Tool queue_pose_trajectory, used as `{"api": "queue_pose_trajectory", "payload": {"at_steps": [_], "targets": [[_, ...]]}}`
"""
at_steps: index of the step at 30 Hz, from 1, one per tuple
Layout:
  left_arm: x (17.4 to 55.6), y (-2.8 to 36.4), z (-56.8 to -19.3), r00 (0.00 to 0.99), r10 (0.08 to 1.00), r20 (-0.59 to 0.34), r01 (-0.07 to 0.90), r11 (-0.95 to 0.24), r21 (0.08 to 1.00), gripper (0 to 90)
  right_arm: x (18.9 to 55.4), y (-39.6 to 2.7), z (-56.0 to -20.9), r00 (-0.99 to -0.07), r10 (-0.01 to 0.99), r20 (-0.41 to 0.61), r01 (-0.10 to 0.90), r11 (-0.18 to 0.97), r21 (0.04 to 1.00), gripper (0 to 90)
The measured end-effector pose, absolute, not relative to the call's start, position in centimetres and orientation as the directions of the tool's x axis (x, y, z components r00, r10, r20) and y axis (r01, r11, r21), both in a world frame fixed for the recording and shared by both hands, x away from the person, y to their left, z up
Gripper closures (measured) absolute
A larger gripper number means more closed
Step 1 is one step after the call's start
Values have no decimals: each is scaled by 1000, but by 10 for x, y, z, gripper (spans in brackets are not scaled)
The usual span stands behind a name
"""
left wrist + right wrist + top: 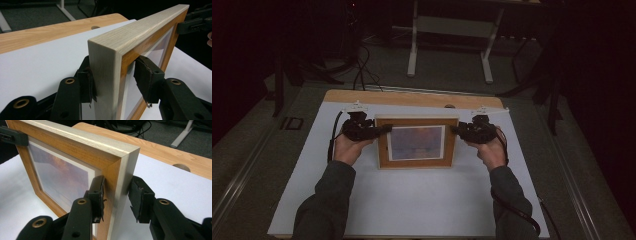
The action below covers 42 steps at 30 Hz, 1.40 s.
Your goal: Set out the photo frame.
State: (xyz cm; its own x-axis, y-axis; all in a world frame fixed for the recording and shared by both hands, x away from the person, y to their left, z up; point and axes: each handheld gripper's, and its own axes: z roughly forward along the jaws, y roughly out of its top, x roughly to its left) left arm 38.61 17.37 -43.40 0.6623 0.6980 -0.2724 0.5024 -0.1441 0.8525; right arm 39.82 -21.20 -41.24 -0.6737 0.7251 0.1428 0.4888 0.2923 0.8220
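A deep wooden picture frame (416, 121) with a sunset-coloured print stands upright on the white table sheet (412, 200). My left gripper (383, 129) straddles its left edge near the top corner. In the left gripper view (115, 77) the back pad touches the frame (105, 75) and the front pad stands just off its face. My right gripper (457, 130) straddles the right edge. In the right gripper view (117, 193) the front pad lies against the frame (110, 180) and a slim gap shows at the back pad. Both grippers are open.
A bare wooden strip (412, 97) with a small hole (449, 106) runs along the table's far edge. Beyond it stand the white legs of a desk (412, 55) and cables on the dark floor. Sleeved forearms come in from the bottom.
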Motion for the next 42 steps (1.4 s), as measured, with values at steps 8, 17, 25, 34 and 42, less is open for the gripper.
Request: {"api": "queue_pose_trajectory", "payload": {"at_steps": [8,17,25,34,42], "targets": [[386,170,-435,670,687,-281,504,-143,852,548,395,-216,-413,-669,729,144,493,290,820,650],[387,167,-436,676,677,-290,508,-143,849,547,389,-222,-414,-665,731,150,491,278,826,654],[388,166,-437,682,668,-296,508,-143,849,542,385,-224,-415,-667,732,142,486,283,827,659],[387,164,-436,672,676,-303,517,-135,845,536,383,-225,-416,-664,734,144,483,273,832,659],[384,160,-436,668,676,-313,528,-133,839,537,383,-229,-417,-662,735,146,483,270,833,658]]}}
